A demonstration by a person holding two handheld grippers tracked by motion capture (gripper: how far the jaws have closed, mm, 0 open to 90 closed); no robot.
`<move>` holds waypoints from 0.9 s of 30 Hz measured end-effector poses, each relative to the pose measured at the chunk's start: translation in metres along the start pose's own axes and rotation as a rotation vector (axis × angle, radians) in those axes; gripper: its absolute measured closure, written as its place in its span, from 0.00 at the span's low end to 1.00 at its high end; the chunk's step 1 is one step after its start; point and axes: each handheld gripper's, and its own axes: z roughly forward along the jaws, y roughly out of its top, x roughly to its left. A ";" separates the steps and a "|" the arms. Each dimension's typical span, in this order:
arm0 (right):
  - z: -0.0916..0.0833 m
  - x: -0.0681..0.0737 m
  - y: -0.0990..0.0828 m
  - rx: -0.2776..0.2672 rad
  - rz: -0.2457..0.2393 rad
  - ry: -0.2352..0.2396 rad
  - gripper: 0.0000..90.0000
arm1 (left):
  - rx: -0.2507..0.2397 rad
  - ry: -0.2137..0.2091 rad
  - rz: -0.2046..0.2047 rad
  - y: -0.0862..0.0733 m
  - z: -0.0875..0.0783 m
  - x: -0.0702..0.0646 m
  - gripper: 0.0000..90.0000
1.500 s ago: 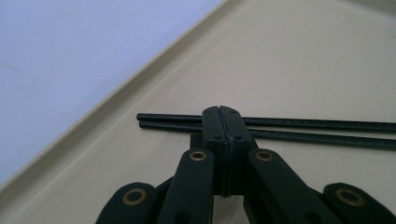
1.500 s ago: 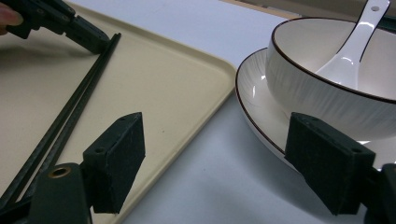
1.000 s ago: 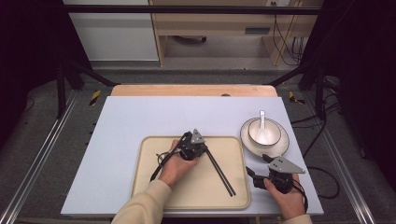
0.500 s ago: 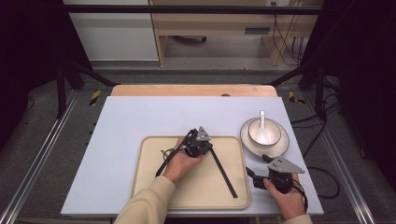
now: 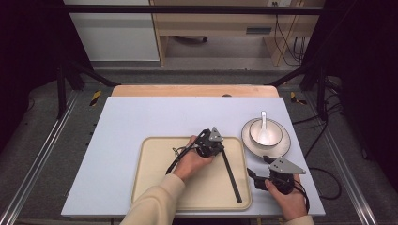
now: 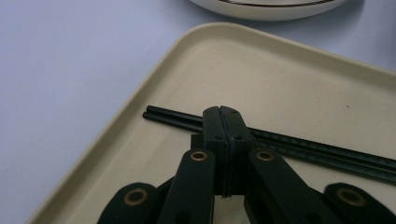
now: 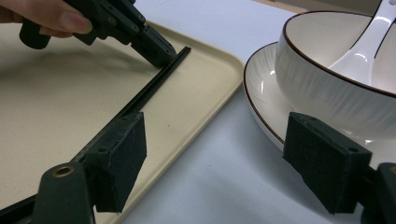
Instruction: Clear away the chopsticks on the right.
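Black chopsticks (image 6: pixel 299 149) lie touching the closed left tongs' (image 6: pixel 223 122) tips.

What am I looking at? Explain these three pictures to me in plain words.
There is no robot here: a person holds a two-jaw tool in each hand. One camera looks down from above; the other two ride on the tools and look along their jaws. On the blue-grey table lie a beige tray with black chopsticks and a plate bearing a bowl with a white spoon. The left hand-held gripper is shut, with its tip at the chopsticks. The right hand-held gripper is open and holds nothing.
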 end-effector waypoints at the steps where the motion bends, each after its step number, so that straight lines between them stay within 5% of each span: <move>1: 0.000 0.000 0.000 0.000 0.000 0.000 0.24 | 0.006 -0.005 0.007 0.001 0.000 -0.001 1.00; 16: -0.002 -0.001 0.000 -0.007 0.002 -0.003 0.24 | -0.001 -0.026 0.041 0.012 0.006 -0.010 1.00; 27: -0.004 -0.002 0.001 -0.044 0.015 -0.017 0.21 | -0.077 -0.023 0.076 -0.001 -0.034 -0.010 0.94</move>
